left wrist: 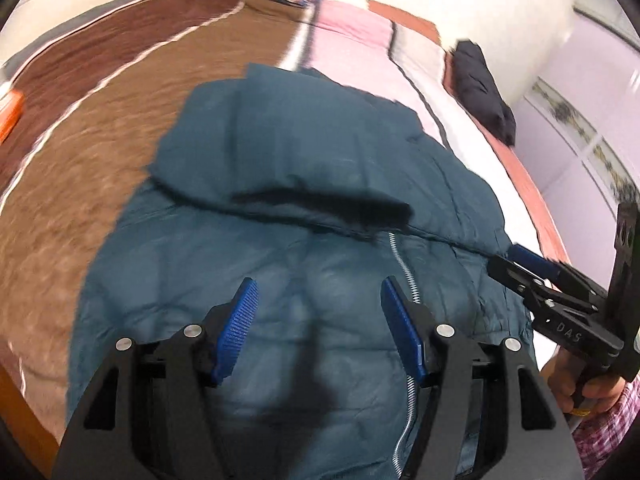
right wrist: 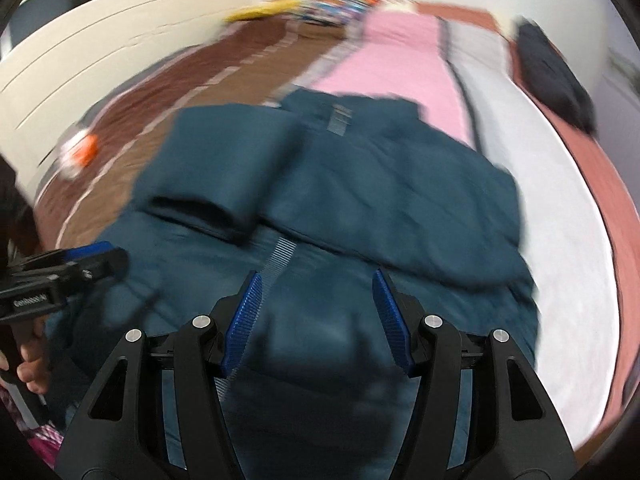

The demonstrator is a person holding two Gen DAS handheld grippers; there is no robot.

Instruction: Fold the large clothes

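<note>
Striped bed (left wrist: 120,128) carries our teal jacket (left wrist: 304,320), sleeves folded inward to narrow it; left tool (left wrist: 320,320) and right tool (right wrist: 318,316) hover spread, empty.

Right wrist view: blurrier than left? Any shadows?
Right wrist: heavy motion blur; jacket zipper and bed smeared. Left wrist: sharper; zipper teeth crisp, bed edges streaked. Both: dark shadow on the jacket between the fingers, fisheye bending.
</note>
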